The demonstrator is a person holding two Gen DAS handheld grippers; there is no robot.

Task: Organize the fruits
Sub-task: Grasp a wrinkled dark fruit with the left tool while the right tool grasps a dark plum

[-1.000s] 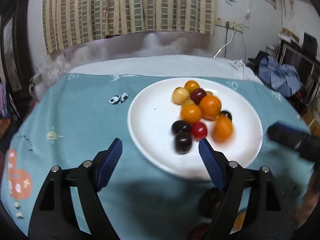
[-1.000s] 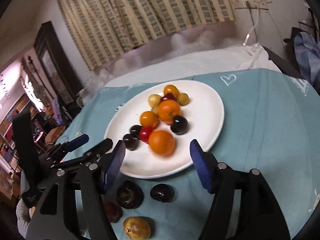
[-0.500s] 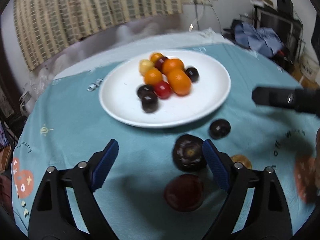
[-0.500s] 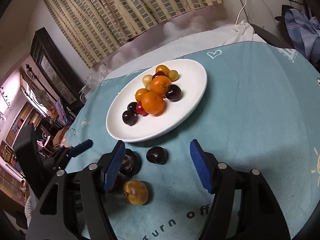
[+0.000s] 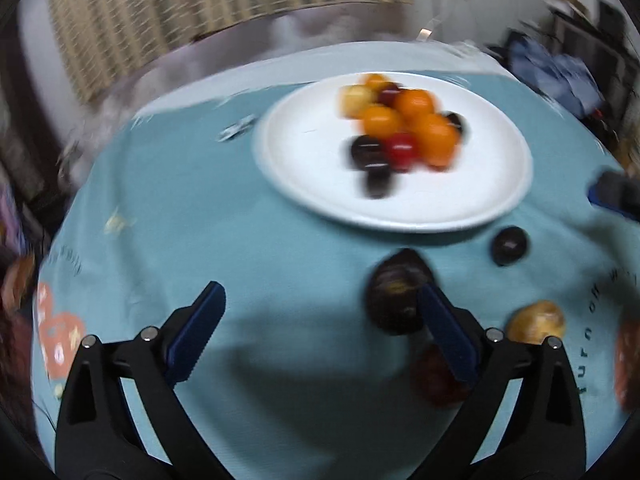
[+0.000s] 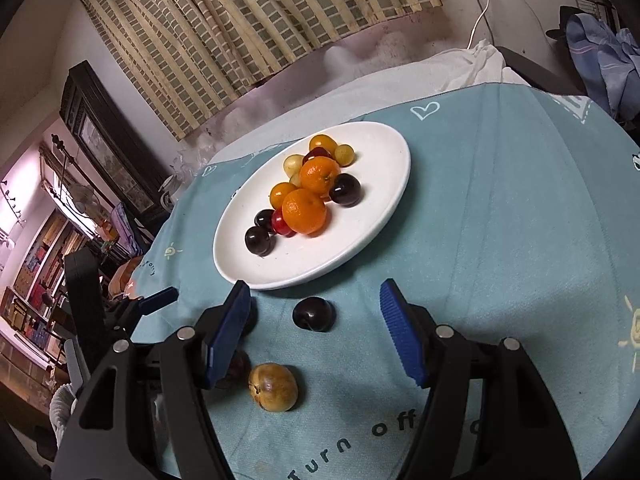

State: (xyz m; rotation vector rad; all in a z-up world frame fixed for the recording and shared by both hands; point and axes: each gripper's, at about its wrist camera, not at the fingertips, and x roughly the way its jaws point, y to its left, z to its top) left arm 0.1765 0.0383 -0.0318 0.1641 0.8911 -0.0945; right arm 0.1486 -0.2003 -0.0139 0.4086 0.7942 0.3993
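Observation:
A white plate (image 6: pixel 372 220) on the teal tablecloth holds several oranges, dark plums and small yellow and red fruits; it also shows in the left wrist view (image 5: pixel 480 200). Loose on the cloth near the plate's front lie a small dark plum (image 6: pixel 313 314), a brown-yellow fruit (image 6: pixel 273 387) and a larger dark fruit (image 5: pixel 396 292). A dark red fruit (image 5: pixel 434 376) lies behind the left gripper's right finger. My right gripper (image 6: pixel 316 336) is open and empty above the small dark plum. My left gripper (image 5: pixel 320 336) is open and empty, left of the larger dark fruit.
The round table's teal cloth (image 6: pixel 500 240) drops off at its edges. A striped curtain (image 6: pixel 260 20) hangs behind. Blue clothes (image 6: pixel 600 52) lie on furniture at the right. Shelves (image 6: pixel 36 272) stand at the left. The left gripper's finger (image 6: pixel 158 302) shows in the right wrist view.
Both grippers have pulled back from the plate toward the table's front, bringing the loose fruits into view. The left view has swung and is blurred. Both stay open and empty.

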